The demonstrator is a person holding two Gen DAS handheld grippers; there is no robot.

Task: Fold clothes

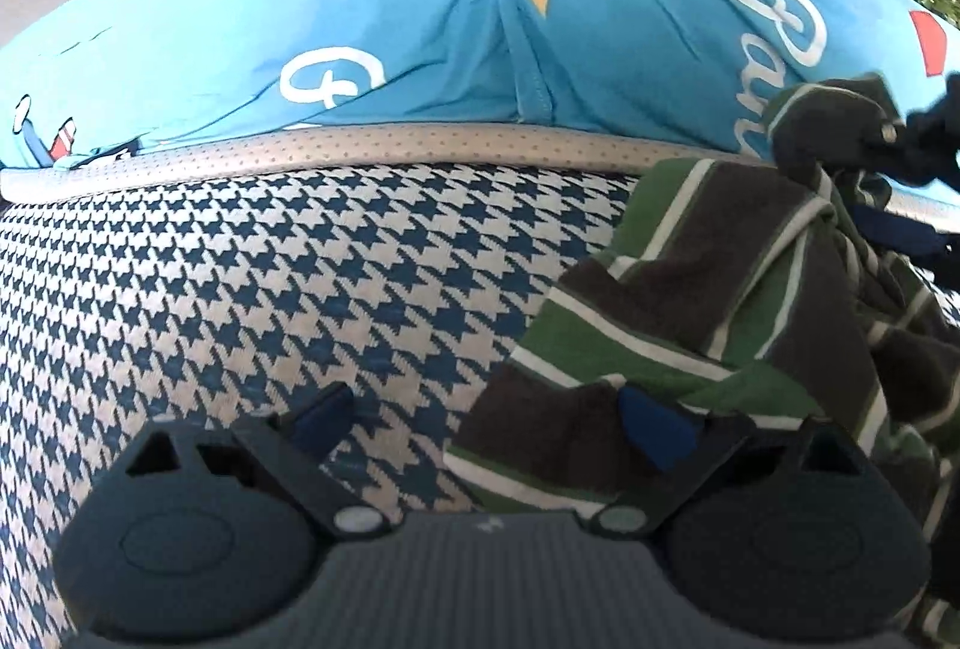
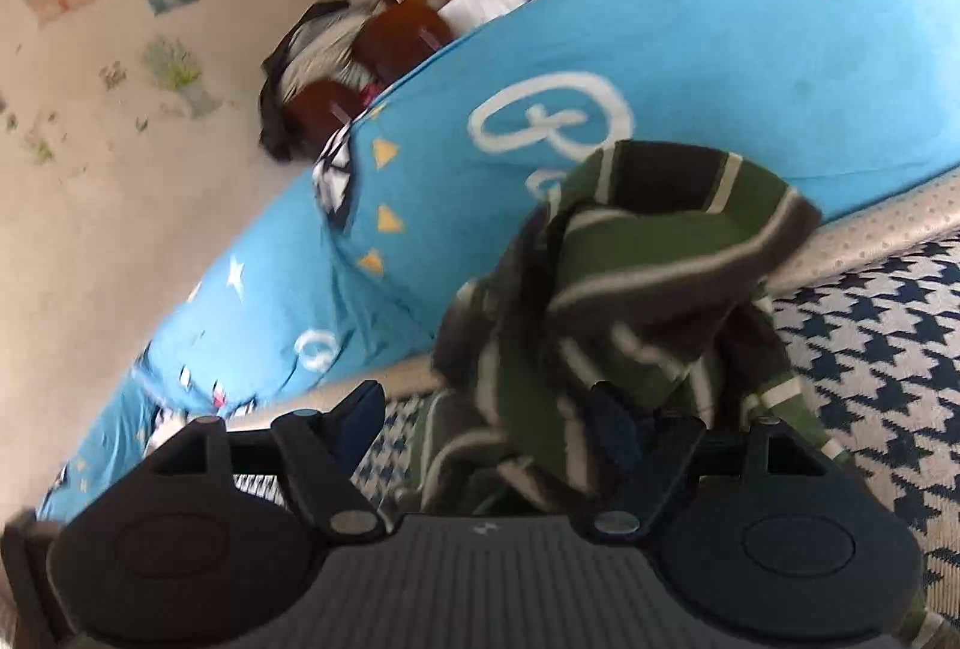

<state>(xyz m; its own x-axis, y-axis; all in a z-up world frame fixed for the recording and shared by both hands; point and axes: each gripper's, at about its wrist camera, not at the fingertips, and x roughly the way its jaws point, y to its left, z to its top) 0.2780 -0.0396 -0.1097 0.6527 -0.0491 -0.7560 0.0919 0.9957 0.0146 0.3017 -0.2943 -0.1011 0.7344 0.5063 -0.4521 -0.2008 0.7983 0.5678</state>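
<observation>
A green, brown and white striped garment (image 1: 690,301) lies crumpled on the houndstooth surface (image 1: 240,289) at the right of the left wrist view. My left gripper (image 1: 486,424) is open, and the garment's near edge drapes over its right fingertip (image 1: 657,433). The right gripper (image 1: 918,139) shows dark and blurred at the far right, up against the raised, bunched top of the garment. In the right wrist view the garment (image 2: 648,241) heaps up in front of my right gripper (image 2: 486,424). Its fingers stand wide apart, with cloth lying over the right fingertip (image 2: 612,427).
A large bright blue printed cushion or bedding (image 1: 390,7) (image 2: 690,49) runs along the back behind a grey dotted edge strip (image 1: 360,148). Bare houndstooth surface (image 2: 870,349) lies to the left of the garment. Chairs with dark clothes (image 2: 336,67) stand by the far wall.
</observation>
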